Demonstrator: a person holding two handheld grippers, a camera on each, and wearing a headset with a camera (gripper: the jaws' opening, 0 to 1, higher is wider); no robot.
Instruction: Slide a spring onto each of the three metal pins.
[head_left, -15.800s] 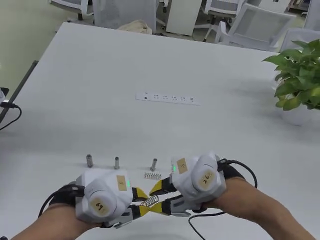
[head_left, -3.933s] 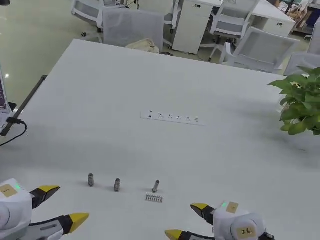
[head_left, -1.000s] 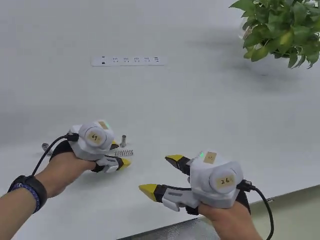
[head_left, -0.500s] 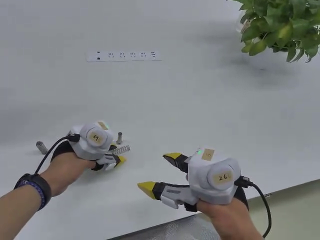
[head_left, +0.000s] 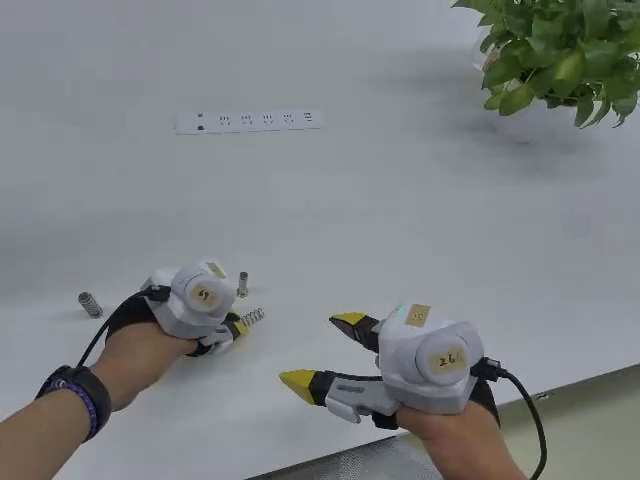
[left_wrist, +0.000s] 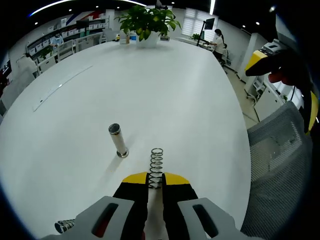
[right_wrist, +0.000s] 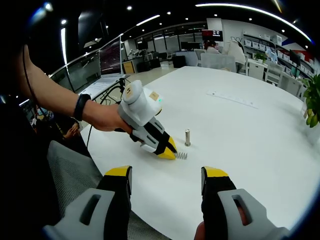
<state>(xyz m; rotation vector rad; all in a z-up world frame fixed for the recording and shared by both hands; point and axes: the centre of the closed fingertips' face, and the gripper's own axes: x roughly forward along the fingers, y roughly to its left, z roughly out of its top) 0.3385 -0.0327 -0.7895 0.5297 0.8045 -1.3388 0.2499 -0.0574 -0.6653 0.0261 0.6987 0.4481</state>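
Right now your left gripper (head_left: 238, 325) has its yellow-tipped jaws pressed together on the near end of a spring (left_wrist: 156, 164). The rest of the coil sticks out straight ahead past the tips. The bare pin (head_left: 242, 284) stands upright on the white table (head_left: 400, 220). Seen along the left gripper's jaws, the held spring is just to the right of that pin, close beside it but not touching it. Whether the spring's free end rests on the table, I cannot tell. Your right gripper (head_left: 322, 350) is well to the right of the bare pin and nearer to you, with its jaws spread wide and nothing between them. A sprung pin (head_left: 90, 304) stands well to the left of the bare pin, past your left wrist. A power strip (head_left: 250, 121) lies flat far beyond the bare pin, and a potted plant (head_left: 560, 50) sits far off to its right.
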